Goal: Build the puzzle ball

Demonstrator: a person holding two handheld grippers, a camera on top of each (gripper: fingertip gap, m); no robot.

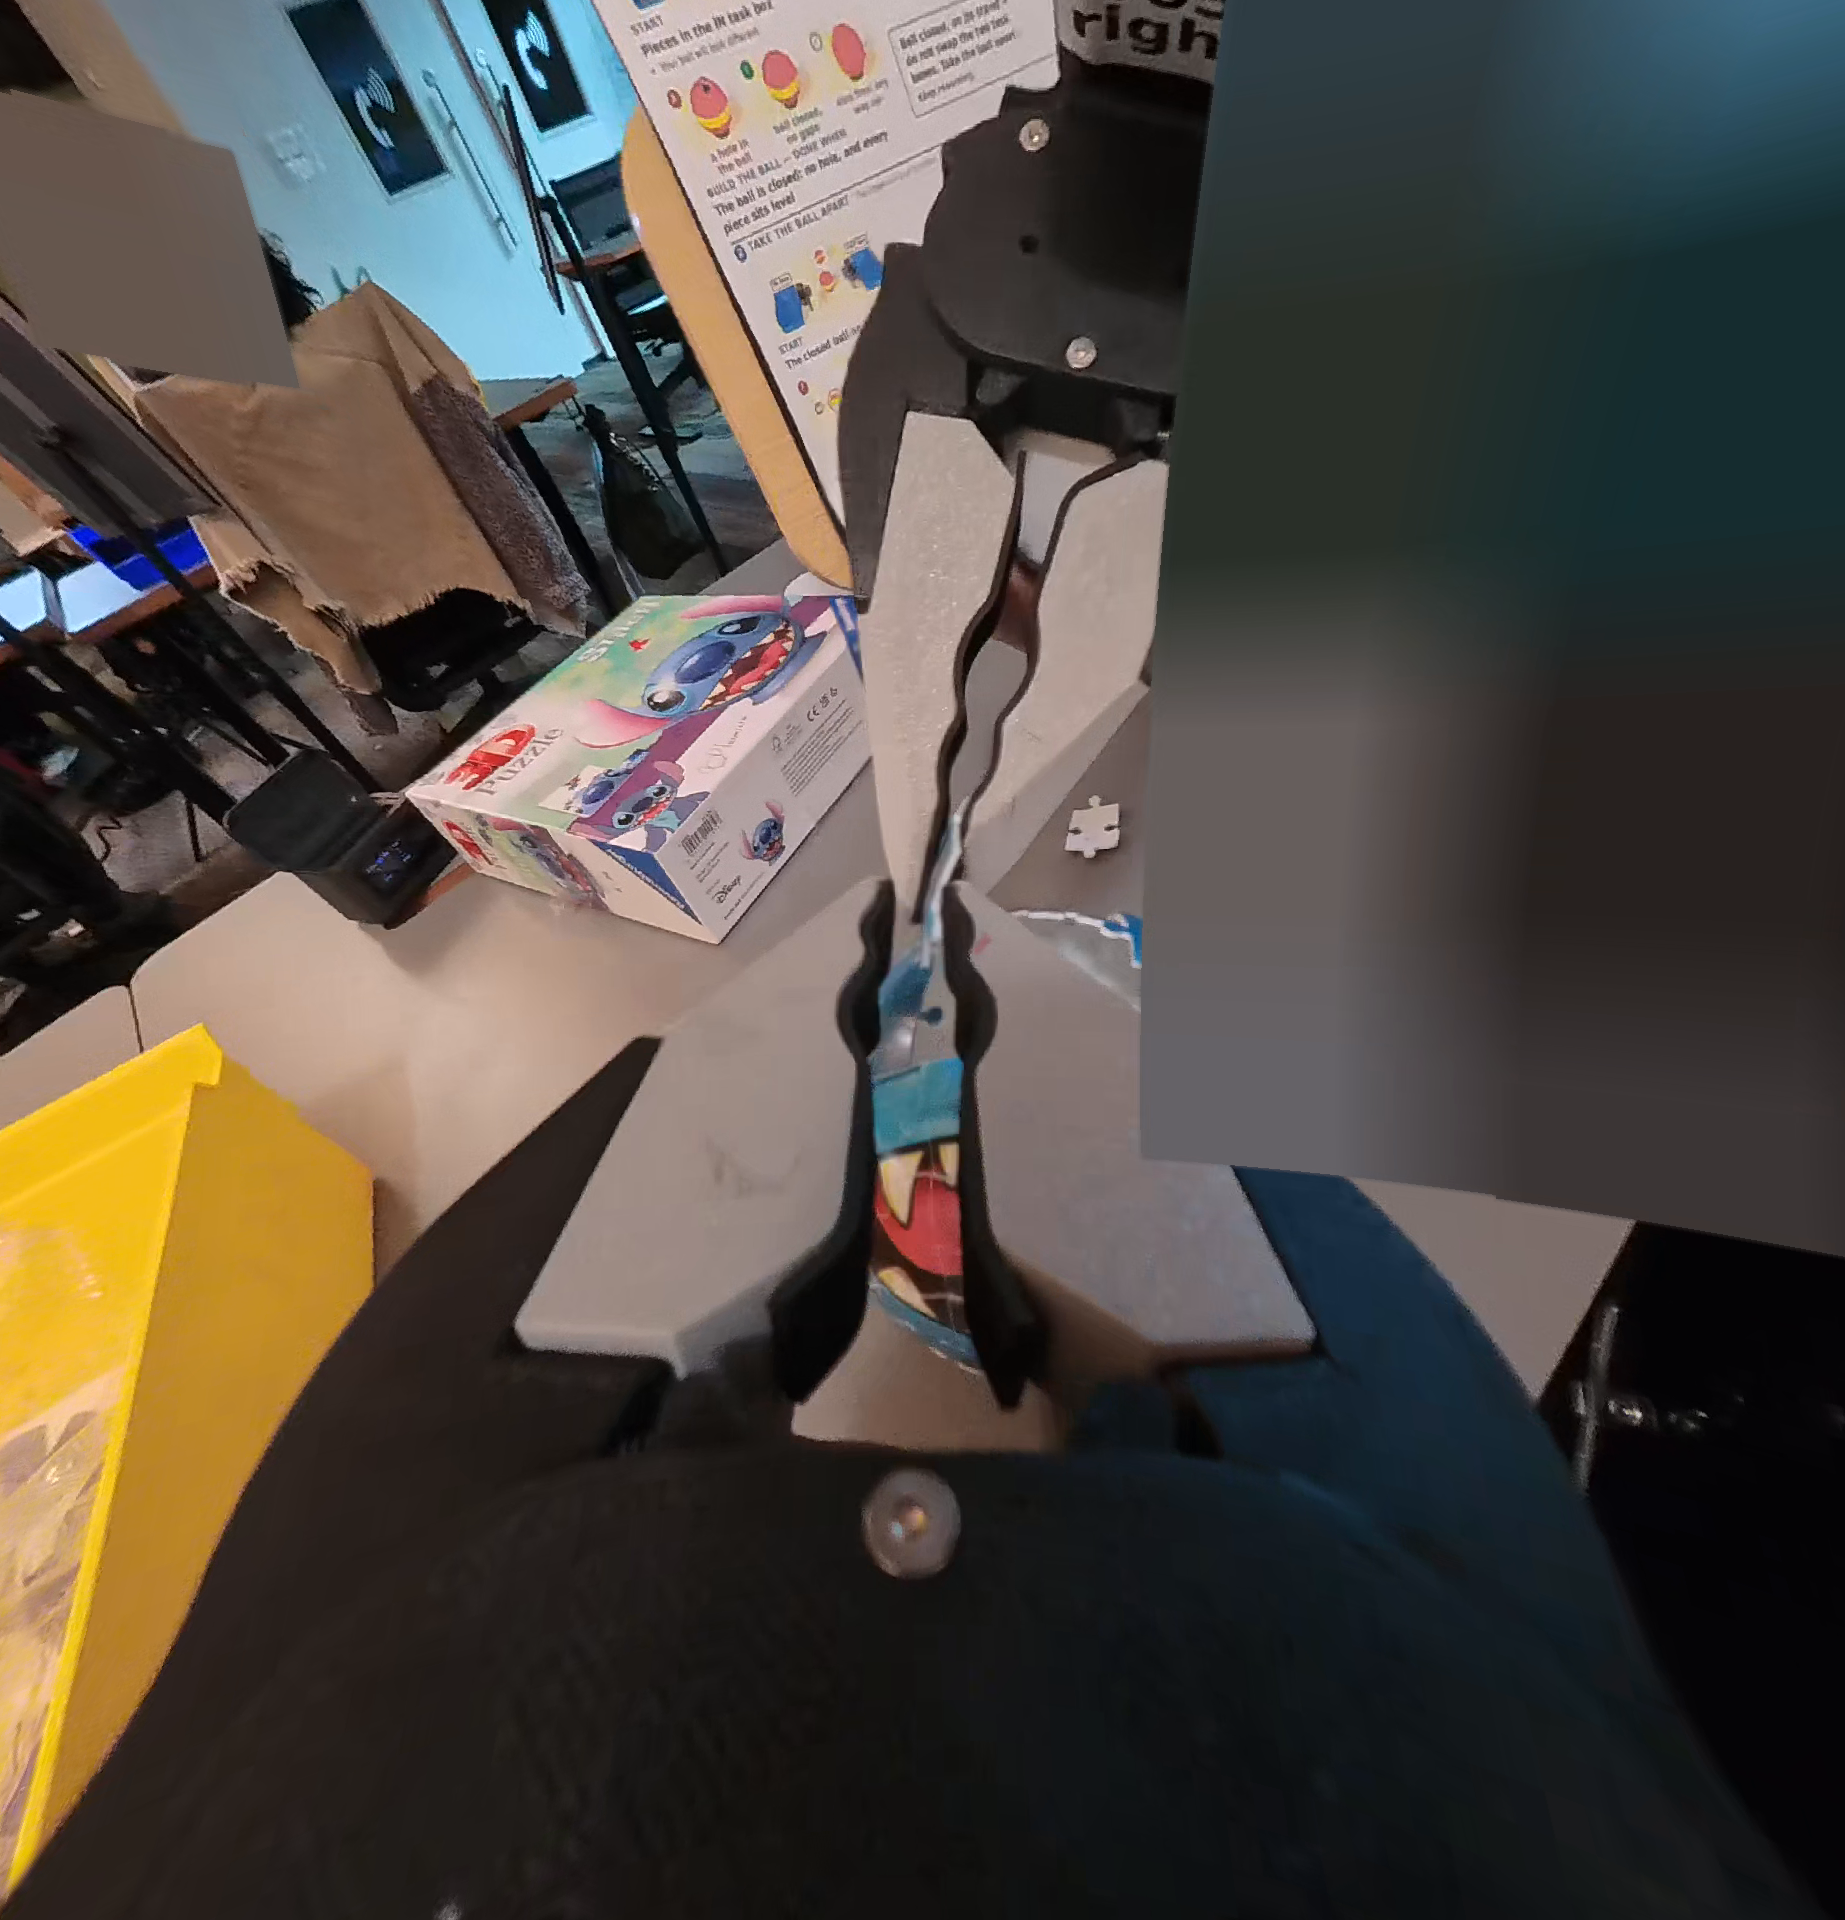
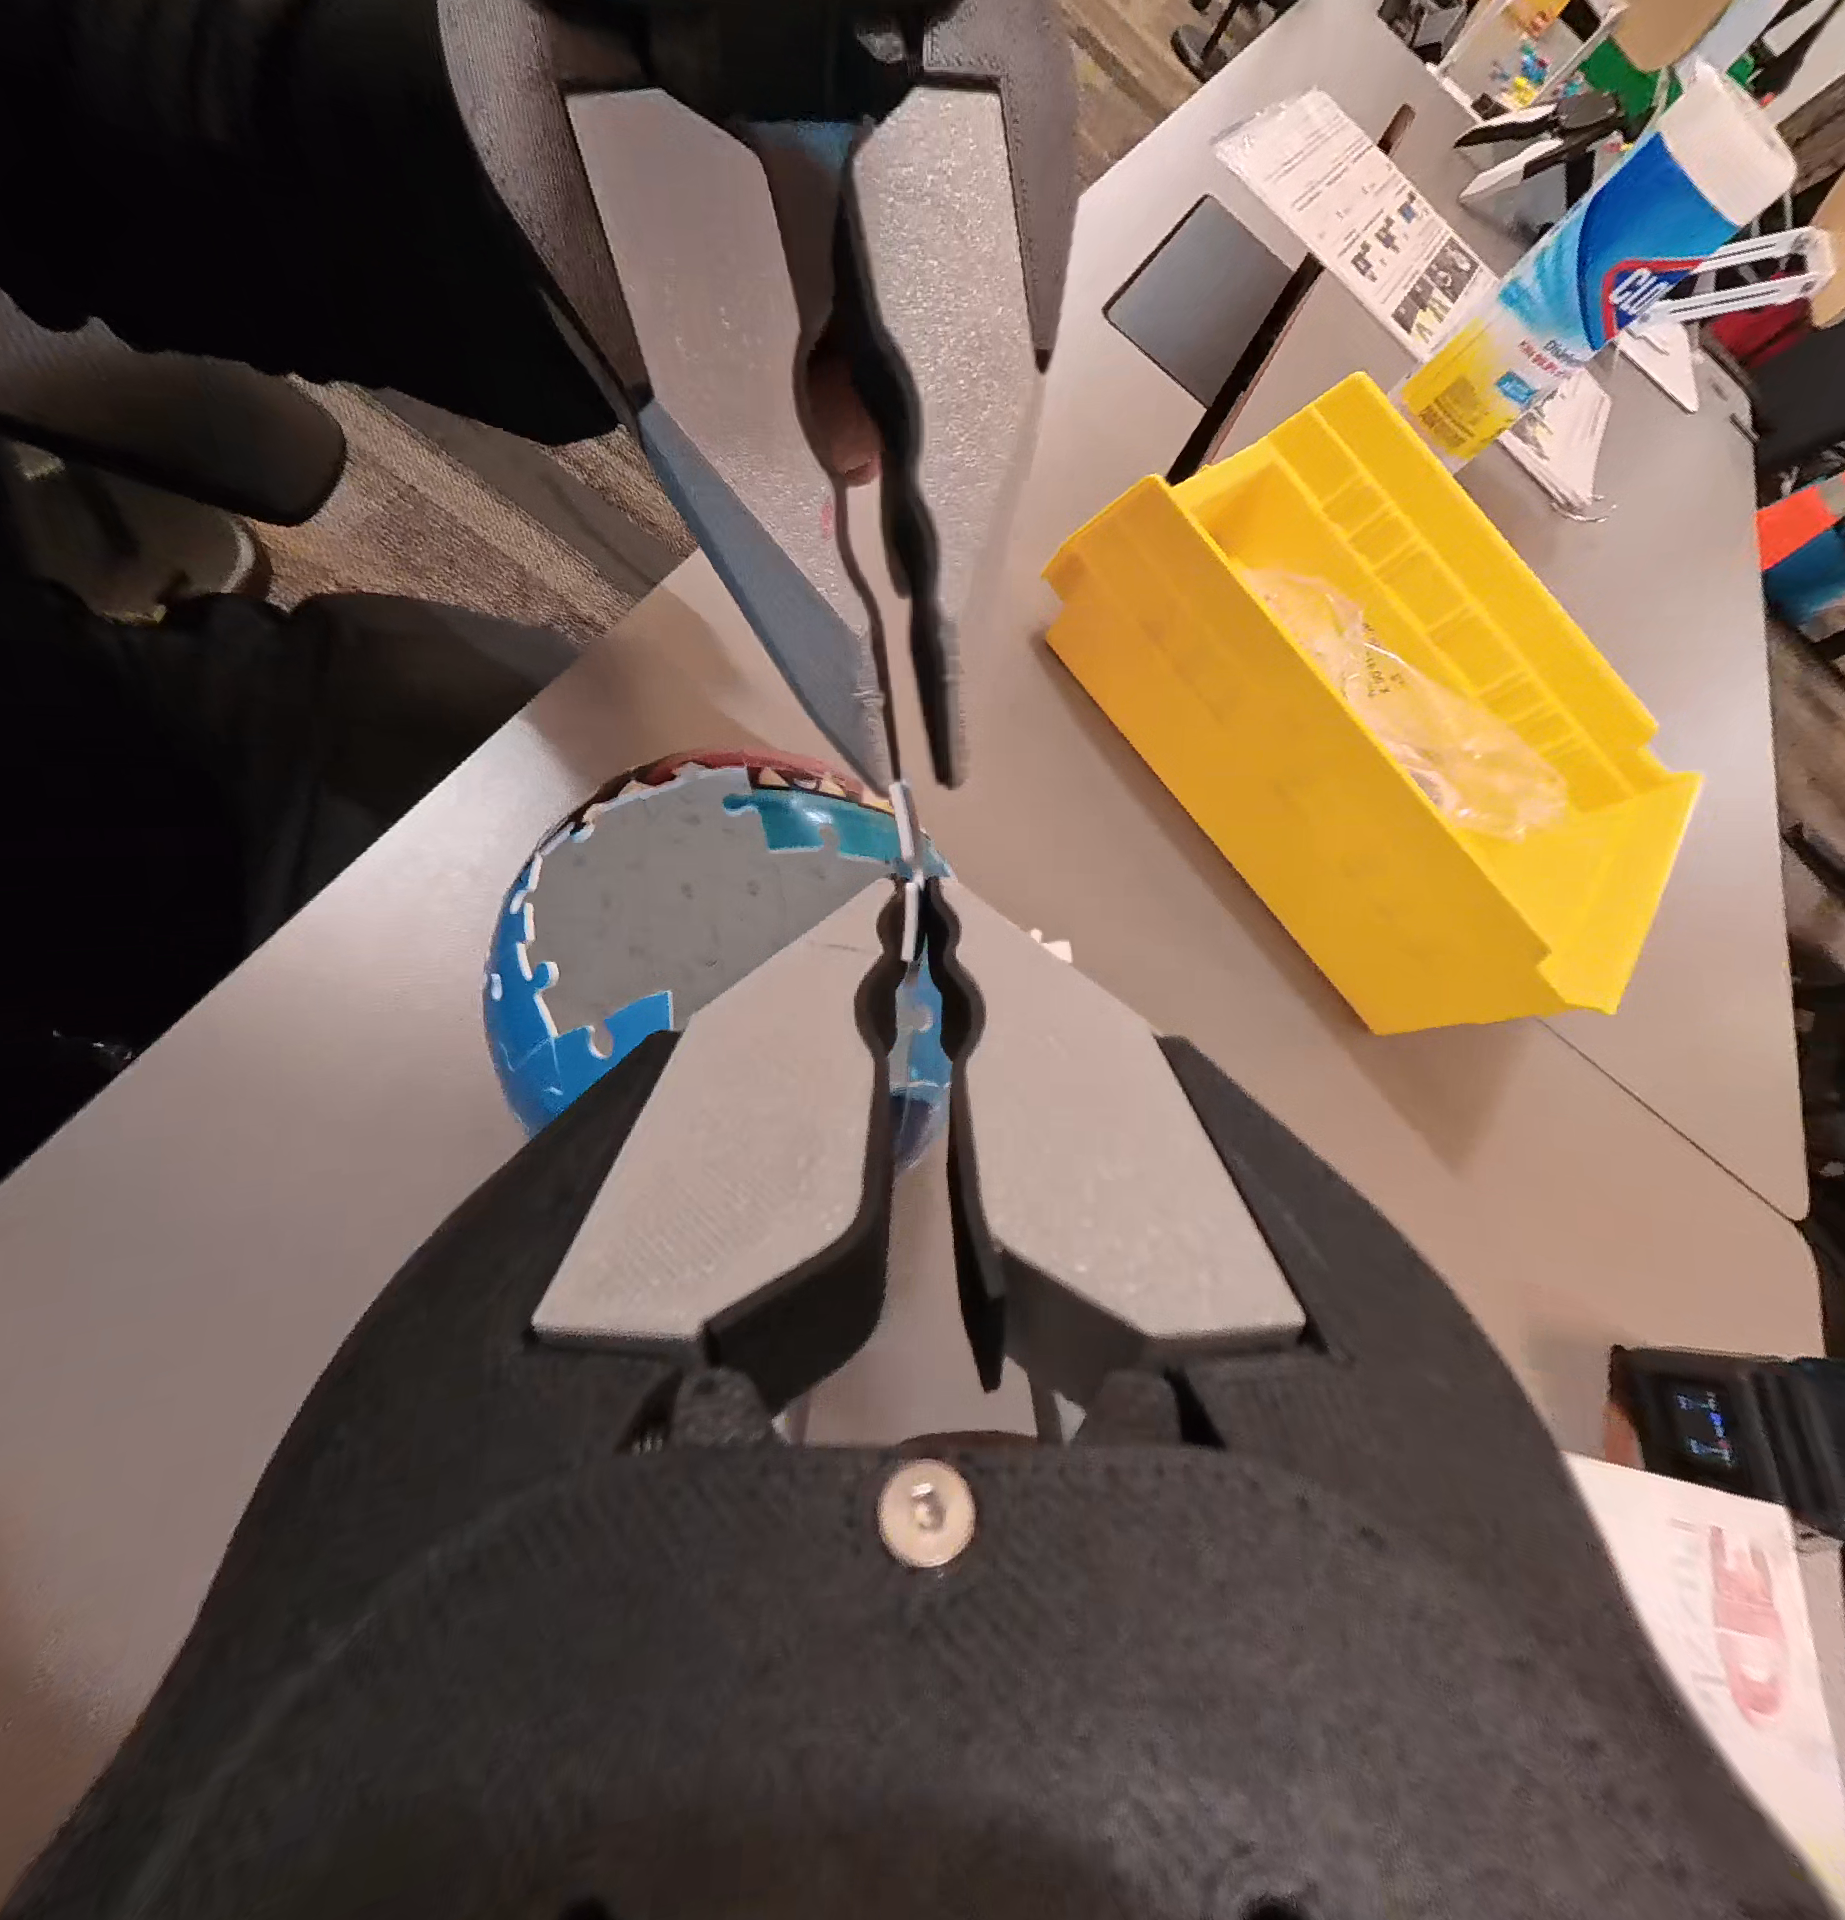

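The puzzle ball (image 2: 637, 904) is a partly built blue shell with an open side and a grey inside, resting on the grey table (image 2: 274, 1143). My left gripper (image 1: 920, 896) is shut on the shell's wall, and the blue print with white teeth (image 1: 918, 1174) shows between its fingers. It enters the right wrist view from above (image 2: 913, 779). My right gripper (image 2: 913, 906) is shut on a thin white-edged puzzle piece (image 2: 905, 883) at the ball's rim, tip to tip with the left gripper. It comes down from above in the left wrist view (image 1: 933, 852).
A yellow bin (image 2: 1365, 727) holding a clear plastic bag stands beside the ball. The puzzle's box (image 1: 669, 769) lies farther back. One loose piece (image 1: 1094, 826) lies on the table. An instruction sheet (image 1: 793, 156), a wipes canister (image 2: 1624, 260) and a black device (image 1: 326, 831) stand around.
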